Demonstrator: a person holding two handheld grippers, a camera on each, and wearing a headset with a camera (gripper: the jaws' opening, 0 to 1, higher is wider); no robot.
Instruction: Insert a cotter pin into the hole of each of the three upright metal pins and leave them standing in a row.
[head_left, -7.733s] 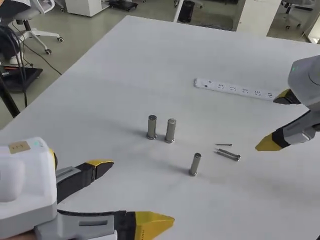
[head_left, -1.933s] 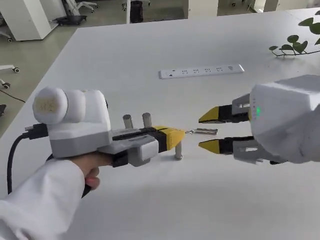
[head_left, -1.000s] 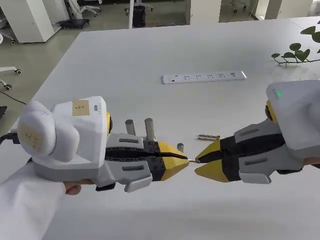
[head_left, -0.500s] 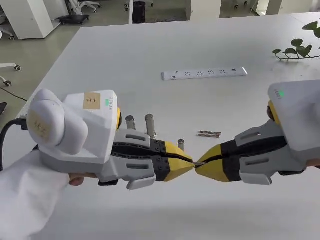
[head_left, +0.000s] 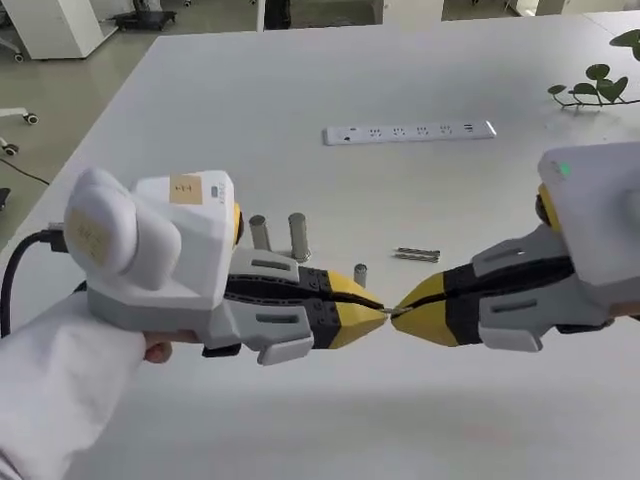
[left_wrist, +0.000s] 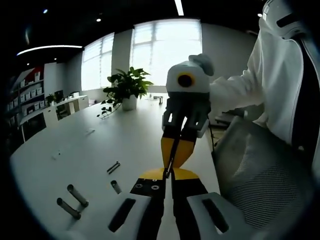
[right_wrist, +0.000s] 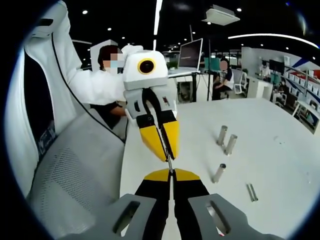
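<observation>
Three upright metal pins stand on the white table: two side by side (head_left: 260, 232) (head_left: 298, 235) and a shorter-looking one (head_left: 361, 274) nearer the grippers. My left gripper (head_left: 383, 313) and right gripper (head_left: 398, 310) meet tip to tip above the table, in front of the pins. A thin cotter pin (left_wrist: 172, 159) bridges the two sets of jaws, and both grippers look shut on it. The right gripper view has the same cotter pin (right_wrist: 169, 163) running from my right gripper (right_wrist: 171, 173) into the left one's yellow tips (right_wrist: 166, 156). Spare cotter pins (head_left: 416, 255) lie on the table.
A white power strip (head_left: 410, 132) lies further back on the table. A plant sprig (head_left: 598, 85) reaches in at the far right. Office chairs and desks stand beyond the table, and people sit in the background of the right gripper view.
The grippers came together from apart until their tips met on the cotter pin. Over the last half second they stay joined and barely move; the head view has shifted a little.
</observation>
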